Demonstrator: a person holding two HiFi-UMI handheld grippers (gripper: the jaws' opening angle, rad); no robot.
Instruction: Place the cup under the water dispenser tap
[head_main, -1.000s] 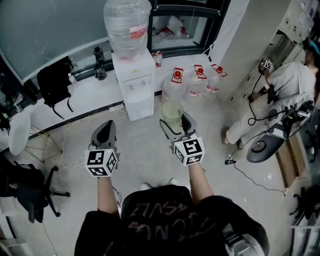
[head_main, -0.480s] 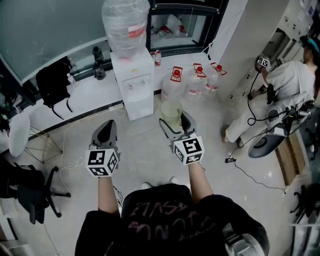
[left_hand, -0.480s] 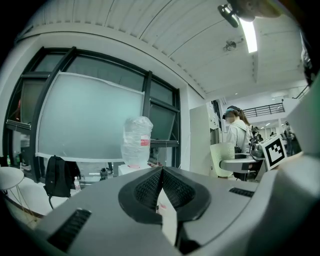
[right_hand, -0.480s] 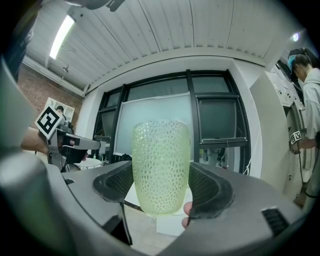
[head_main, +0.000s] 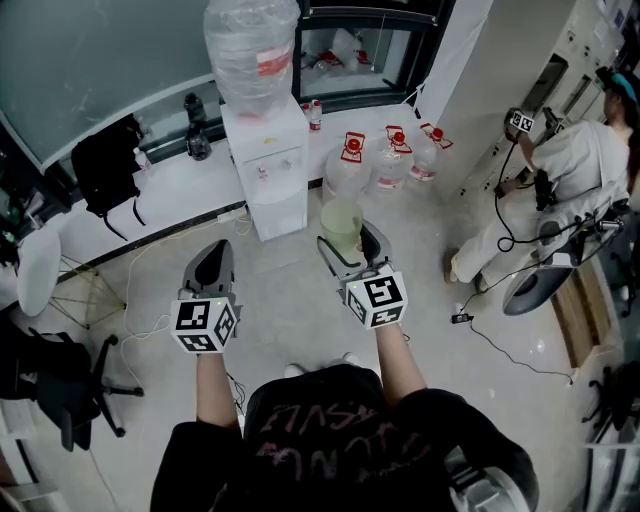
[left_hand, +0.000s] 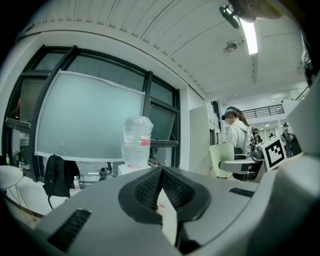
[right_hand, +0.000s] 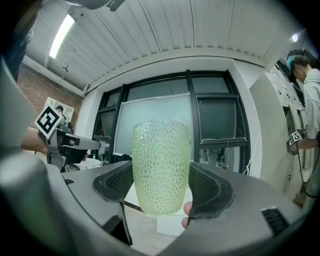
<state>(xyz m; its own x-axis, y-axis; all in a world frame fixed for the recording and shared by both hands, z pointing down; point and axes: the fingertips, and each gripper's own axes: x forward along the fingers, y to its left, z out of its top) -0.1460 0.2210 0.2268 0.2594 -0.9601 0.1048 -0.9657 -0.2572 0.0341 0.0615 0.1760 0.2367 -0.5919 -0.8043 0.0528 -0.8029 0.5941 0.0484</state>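
Here | right gripper (head_main: 349, 248) jaws wide, pads pressing both sides of upright dimpled green cup (right_hand: 160, 170) | left gripper (left_hand: 161, 187) closed, empty | water dispenser (head_main: 266, 165) ahead of jaws, well apart | cup likely light, rigid, dimples aiding grip; mid-wall hold looks sound

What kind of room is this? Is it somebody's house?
Probably not a house: it looks like an office or lab workroom. There is a water dispenser with a big bottle on top, spare water jugs beside it, and a black office chair.
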